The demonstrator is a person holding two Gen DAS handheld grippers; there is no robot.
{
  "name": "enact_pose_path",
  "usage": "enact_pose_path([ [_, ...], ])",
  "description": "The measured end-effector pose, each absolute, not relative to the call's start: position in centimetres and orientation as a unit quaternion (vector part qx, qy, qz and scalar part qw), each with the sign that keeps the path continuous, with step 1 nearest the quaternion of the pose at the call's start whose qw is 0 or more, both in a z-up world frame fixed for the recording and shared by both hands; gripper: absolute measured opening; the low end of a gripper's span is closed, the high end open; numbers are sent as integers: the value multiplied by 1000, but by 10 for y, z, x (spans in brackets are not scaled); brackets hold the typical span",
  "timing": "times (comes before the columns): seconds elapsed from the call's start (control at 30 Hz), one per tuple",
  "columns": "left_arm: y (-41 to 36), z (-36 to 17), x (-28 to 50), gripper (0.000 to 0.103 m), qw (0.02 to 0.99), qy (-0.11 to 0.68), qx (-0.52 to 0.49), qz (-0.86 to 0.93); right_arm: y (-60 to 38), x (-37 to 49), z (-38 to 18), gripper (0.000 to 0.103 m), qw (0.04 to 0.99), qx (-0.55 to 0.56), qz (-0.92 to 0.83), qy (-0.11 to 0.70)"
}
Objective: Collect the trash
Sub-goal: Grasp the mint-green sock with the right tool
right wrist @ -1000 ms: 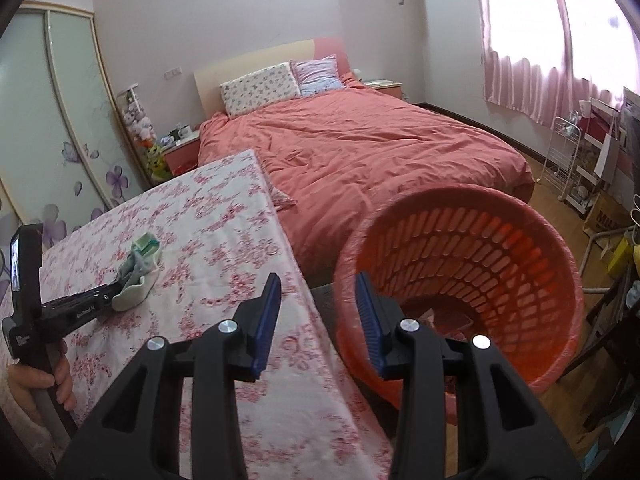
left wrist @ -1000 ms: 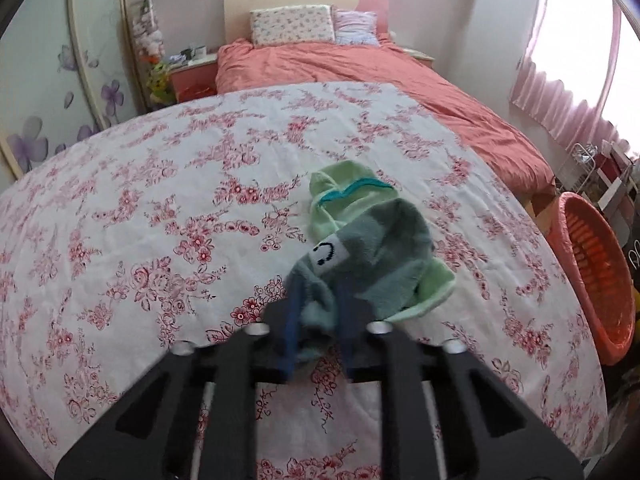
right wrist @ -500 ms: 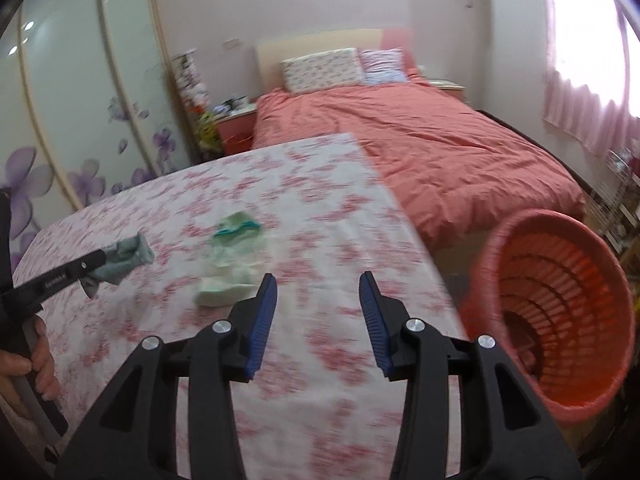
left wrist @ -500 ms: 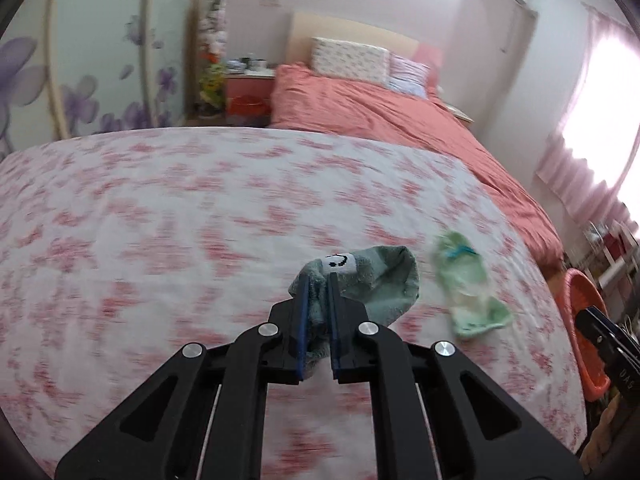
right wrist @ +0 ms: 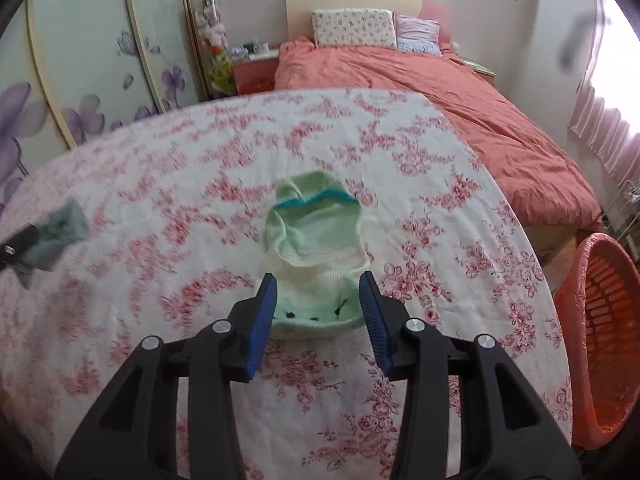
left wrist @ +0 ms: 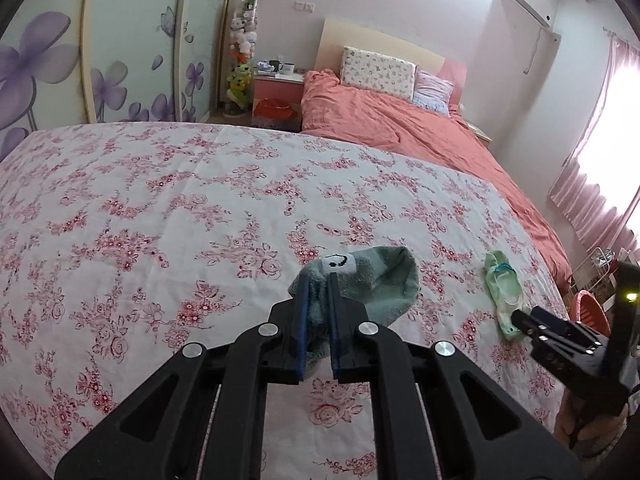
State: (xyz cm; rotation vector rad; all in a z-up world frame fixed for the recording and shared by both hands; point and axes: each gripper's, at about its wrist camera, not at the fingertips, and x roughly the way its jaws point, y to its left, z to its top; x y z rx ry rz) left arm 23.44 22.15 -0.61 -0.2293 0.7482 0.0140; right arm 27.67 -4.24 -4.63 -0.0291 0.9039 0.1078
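Observation:
My left gripper (left wrist: 318, 280) is shut on a grey-green sock (left wrist: 372, 284) with a smiley patch and holds it above the floral tablecloth (left wrist: 160, 200). The sock also shows at the left edge of the right wrist view (right wrist: 56, 236). A light green sock (right wrist: 316, 248) lies flat on the cloth; it also shows in the left wrist view (left wrist: 502, 288). My right gripper (right wrist: 318, 284) is open, its blue pads either side of that sock's near end. It shows in the left wrist view (left wrist: 520, 318) at the sock's near end.
An orange mesh basket (right wrist: 604, 344) stands on the floor past the table's right edge, partly seen in the left wrist view (left wrist: 588, 312). A bed with a coral duvet (right wrist: 440, 92) lies beyond the table. Wardrobe doors (left wrist: 100, 60) stand at the left.
My left gripper has lifted the grey-green sock off the light green one and drawn back to the left. My right gripper has swung from the basket to the light green sock.

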Motion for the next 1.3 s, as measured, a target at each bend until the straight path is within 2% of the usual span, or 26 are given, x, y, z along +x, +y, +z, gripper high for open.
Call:
enact_pose_path([
  [0.07,222,-7,234,8,924,365,-113,4,-41,274,-48,2,901,-28,45,430],
  [0.43,209,-4,229,8,924,365,-114,-9,-67,254,-18,3,919,9,63,390],
  [0.53,207,-6,227,8,922,370,-114,-11,-69,260,-30,8,908,15,62,414],
  [0.63,205,-7,226,8,922,371,-112,-12,-70,266,-40,33,905,22,50,421],
  [0.67,205,-7,226,8,922,371,-112,-13,-69,268,-42,37,905,18,47,422],
  [0.87,201,-7,228,8,921,374,-111,-14,-51,277,-54,44,900,-16,41,433],
  [0.9,200,-8,228,8,920,375,-111,-15,-48,276,-54,42,902,-28,39,429],
  [0.93,199,-8,229,8,920,375,-110,-16,-46,274,-55,33,903,-35,42,427],
  [0.97,197,-8,229,8,920,376,-109,-17,-45,272,-54,18,902,-32,53,427],
  [1.03,193,-9,228,8,920,377,-108,-19,-47,270,-54,4,904,-40,46,424],
  [1.3,178,-3,224,8,921,374,-109,-31,-91,244,-24,3,921,23,39,388],
])
